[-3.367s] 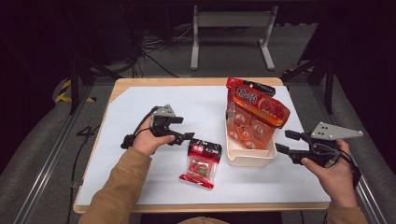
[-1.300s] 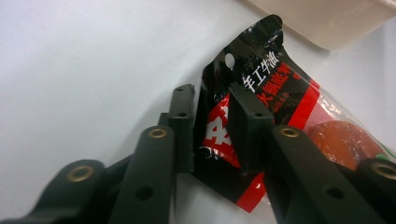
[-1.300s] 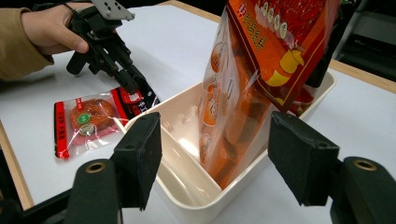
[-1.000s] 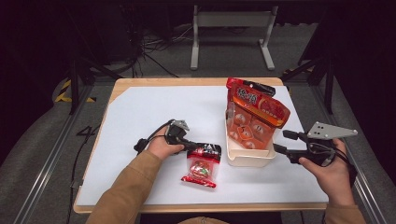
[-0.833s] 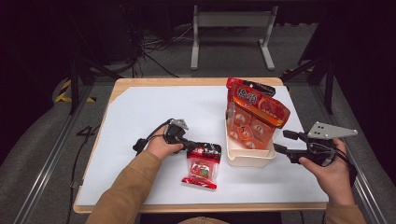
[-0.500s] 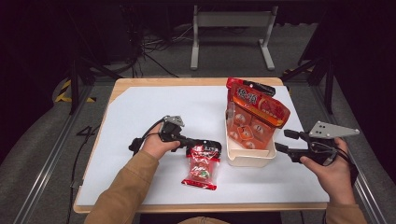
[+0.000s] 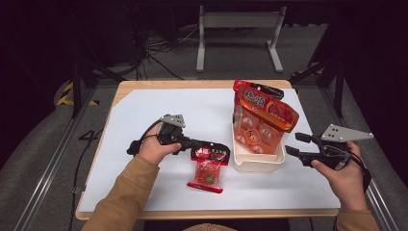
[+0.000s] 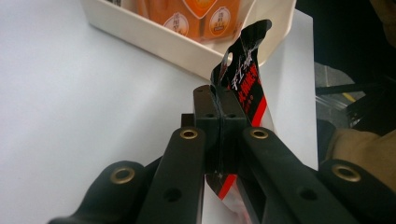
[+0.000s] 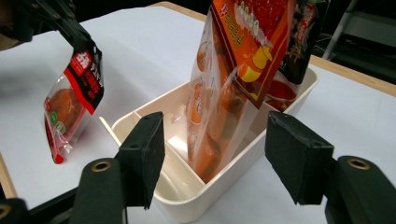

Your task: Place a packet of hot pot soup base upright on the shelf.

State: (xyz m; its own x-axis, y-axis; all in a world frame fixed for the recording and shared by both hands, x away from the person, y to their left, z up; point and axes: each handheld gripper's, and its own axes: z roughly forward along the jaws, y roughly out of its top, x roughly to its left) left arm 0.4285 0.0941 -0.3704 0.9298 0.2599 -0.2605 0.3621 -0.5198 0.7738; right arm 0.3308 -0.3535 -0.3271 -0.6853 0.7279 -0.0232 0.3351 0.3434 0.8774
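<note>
Your left gripper [image 7: 211, 146] has its jaws clenched on the pouch [image 7: 208, 168] top; carry it over the bin [image 7: 255, 162] ahead, right gripper [image 7: 294, 144] staying released.

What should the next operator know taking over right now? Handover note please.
Left gripper: shut on the red snack pack by its top edge; the pack hangs off the table beside the bin.
Right gripper: open, empty, right of the bin.
Bin: holds an upright orange bag and a dark pack behind it; front section free.
Done: red pack picked up.
Left: likely drop it into the bin and release.
</note>
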